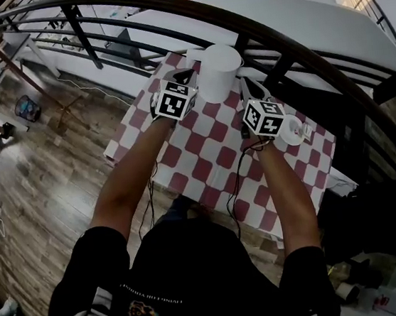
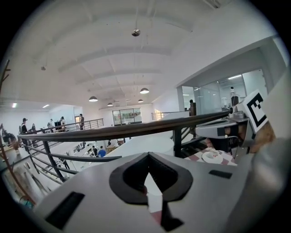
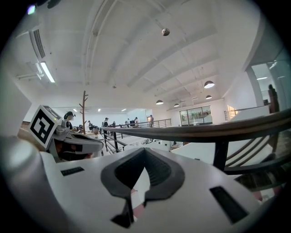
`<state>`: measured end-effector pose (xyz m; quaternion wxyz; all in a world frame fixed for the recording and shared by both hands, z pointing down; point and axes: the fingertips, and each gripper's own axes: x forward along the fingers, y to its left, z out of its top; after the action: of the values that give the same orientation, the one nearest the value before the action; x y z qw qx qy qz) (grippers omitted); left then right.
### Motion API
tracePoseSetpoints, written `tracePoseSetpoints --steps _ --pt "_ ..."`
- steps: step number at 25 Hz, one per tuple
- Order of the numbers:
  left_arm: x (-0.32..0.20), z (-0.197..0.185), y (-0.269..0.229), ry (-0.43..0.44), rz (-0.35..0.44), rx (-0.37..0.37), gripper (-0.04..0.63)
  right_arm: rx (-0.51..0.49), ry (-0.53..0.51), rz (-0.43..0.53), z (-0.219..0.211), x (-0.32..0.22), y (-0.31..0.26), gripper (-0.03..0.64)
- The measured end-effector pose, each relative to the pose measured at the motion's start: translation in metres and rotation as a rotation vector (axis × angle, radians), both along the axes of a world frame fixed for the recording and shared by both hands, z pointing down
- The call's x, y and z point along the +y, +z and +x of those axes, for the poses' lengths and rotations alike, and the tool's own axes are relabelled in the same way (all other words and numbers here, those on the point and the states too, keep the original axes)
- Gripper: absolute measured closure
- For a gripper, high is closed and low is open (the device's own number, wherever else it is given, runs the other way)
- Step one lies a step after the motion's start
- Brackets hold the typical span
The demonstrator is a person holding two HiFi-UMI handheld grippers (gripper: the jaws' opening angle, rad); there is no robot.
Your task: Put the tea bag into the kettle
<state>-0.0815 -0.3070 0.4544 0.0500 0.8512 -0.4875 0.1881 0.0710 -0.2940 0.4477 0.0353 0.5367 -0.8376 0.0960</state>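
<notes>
The white cylindrical kettle (image 1: 217,71) stands at the far edge of the red-and-white checked table (image 1: 211,152). My left gripper (image 1: 185,74) is just left of the kettle, and its jaws (image 2: 148,155) meet at the tips with nothing between them. To the kettle's right, my right gripper (image 1: 249,87) is shut and empty too, as the right gripper view (image 3: 144,150) also shows. A small white saucer (image 1: 292,130) lies by the right hand, also in the left gripper view (image 2: 212,157). I cannot make out the tea bag.
A dark curved handrail (image 1: 253,25) with bars runs just behind the table, and beyond it is a drop to a lower floor. Black cables (image 1: 238,177) trail across the cloth toward me. Wooden floor (image 1: 38,195) lies to the left.
</notes>
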Motion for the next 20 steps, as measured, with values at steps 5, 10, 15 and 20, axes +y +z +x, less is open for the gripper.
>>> tracePoseSetpoints --steps 5,10,15,20 --pt "-0.027 -0.004 -0.005 -0.024 -0.006 -0.006 0.597 -0.005 0.006 0.001 0.003 -0.022 -0.008 0.603" --pt "-0.052 -0.011 -0.003 -0.045 -0.016 0.001 0.597 -0.006 0.006 -0.005 0.003 -0.042 -0.009 0.603" --pt "-0.069 -0.013 0.004 -0.053 -0.027 -0.004 0.597 -0.013 0.010 -0.023 0.003 -0.057 0.003 0.603" --pt "-0.086 -0.012 0.008 -0.056 -0.033 -0.002 0.597 -0.028 0.022 -0.045 0.007 -0.070 0.012 0.603"
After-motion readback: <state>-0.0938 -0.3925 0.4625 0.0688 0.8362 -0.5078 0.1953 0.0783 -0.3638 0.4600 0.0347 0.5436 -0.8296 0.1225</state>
